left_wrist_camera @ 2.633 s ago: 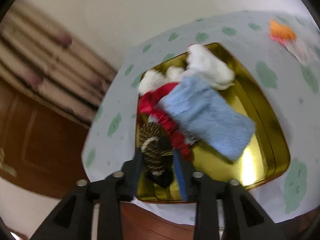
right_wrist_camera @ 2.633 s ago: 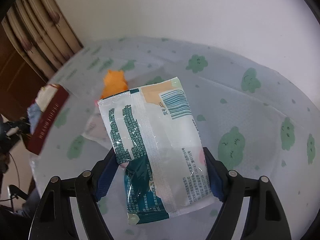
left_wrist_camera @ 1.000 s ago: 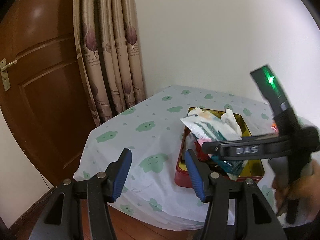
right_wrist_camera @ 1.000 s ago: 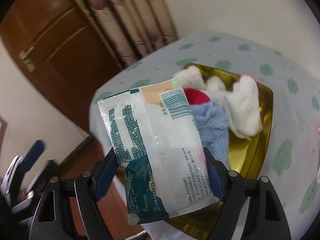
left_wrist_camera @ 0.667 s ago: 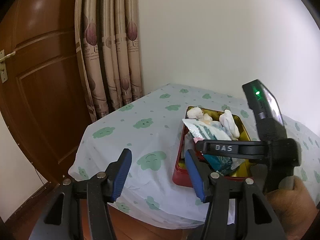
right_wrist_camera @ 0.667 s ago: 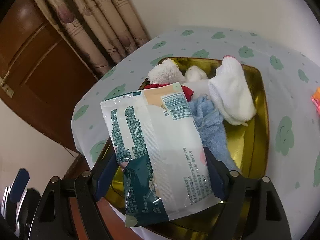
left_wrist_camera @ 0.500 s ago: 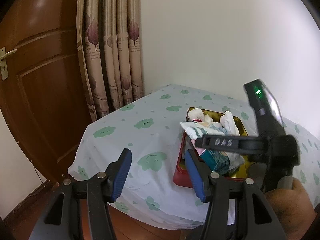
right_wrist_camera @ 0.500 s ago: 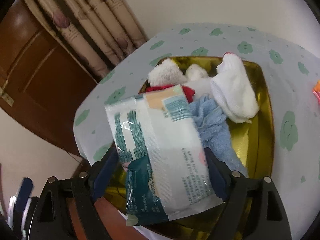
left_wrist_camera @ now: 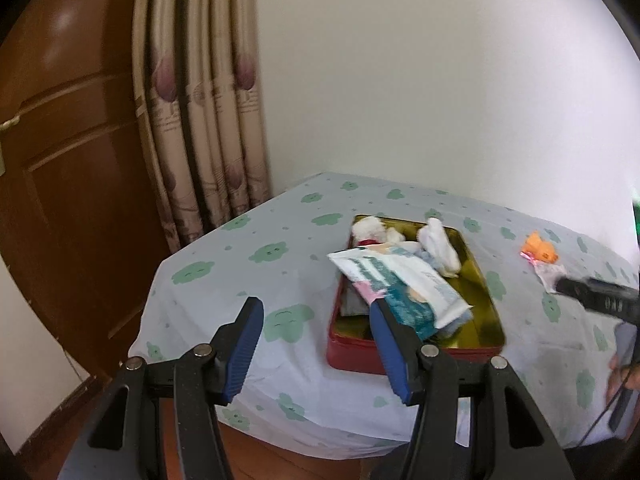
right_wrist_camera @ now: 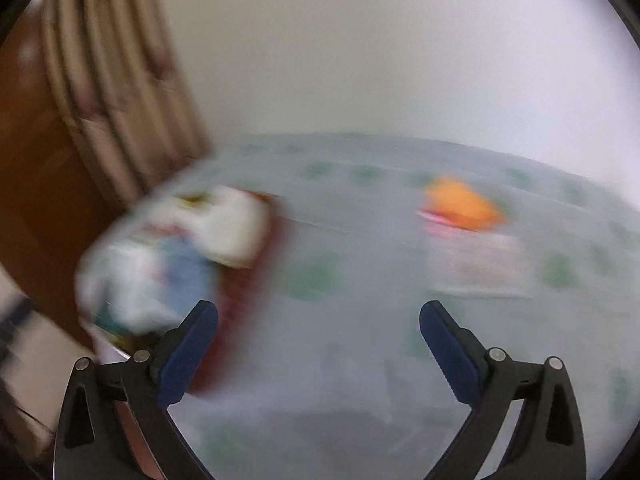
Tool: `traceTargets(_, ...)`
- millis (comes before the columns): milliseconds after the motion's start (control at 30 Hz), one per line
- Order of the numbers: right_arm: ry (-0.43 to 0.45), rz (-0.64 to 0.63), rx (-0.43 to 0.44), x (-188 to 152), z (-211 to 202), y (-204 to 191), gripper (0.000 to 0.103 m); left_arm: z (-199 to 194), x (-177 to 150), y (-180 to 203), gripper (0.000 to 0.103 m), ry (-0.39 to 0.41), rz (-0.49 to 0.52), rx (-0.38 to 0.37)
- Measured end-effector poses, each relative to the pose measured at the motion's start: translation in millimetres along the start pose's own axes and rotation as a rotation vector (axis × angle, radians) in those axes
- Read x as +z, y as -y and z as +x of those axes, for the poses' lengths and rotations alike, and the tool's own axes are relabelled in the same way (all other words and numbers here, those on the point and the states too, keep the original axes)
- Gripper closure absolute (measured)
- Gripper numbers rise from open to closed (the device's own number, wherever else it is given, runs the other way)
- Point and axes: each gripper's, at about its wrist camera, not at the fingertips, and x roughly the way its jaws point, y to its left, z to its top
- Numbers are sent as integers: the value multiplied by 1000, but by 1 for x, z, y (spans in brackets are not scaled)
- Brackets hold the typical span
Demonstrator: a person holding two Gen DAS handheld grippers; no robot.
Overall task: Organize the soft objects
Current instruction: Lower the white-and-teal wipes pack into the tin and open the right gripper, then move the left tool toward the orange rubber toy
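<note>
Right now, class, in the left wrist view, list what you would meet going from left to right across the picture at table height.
Wooden door → curtain → red tin holding the wipes packet → orange toy → right hand-held gripper at the far right edge.

I could read nothing: print on the wipes packet [left_wrist_camera: 400,280] was too small and the right wrist view was blurred throughout.
</note>
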Motion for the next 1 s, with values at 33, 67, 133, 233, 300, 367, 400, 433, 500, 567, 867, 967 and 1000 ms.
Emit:
traceTargets(33,-20,12,-62,-7,0,26,2,-1,0,4,46,3,11,-7)
traceTargets(67,-31,24,-109,-13,-2,45,2,-2,-1,8,46,7,27,-12)
traceTargets(133,-68,49,-199,-26,-3,85,2,-2,-3,19,46,10,64,-18)
traceTargets(233,-109,74,-306,-40,-5,130,2,-2,-7,35,46,-5,116,-39)
traceTargets(300,-126,86,-371,-49,-6,156,2,0,-12,47,46,-24,156,-57)
traceTargets(367,-142,123,-377,-57,-6,175,2,0,-15,59,46,-37,192,-73)
traceTargets(400,-155,171,-353,-61,-5,186,2,-2,-17,63,46,-40,204,-77)
traceTargets(433,-153,209,-317,-62,-6,195,2,-3,-19,68,46,-43,218,-84)
traceTargets(500,-153,257,-269,-61,-4,204,0,-4,-22,80,46,-59,237,-112)
traceTargets(567,-165,249,-282,-60,0,204,0,-1,-25,94,46,-91,248,-143)
traceTargets(867,-136,259,-236,-61,-5,206,0,18,-31,167,46,-189,308,-269)
traceTargets(967,-134,258,-229,-61,-5,205,0,23,-28,188,46,-205,329,-292)
traceTargets(1000,-135,256,-228,-61,-5,205,0,26,-27,195,46,-208,339,-295)
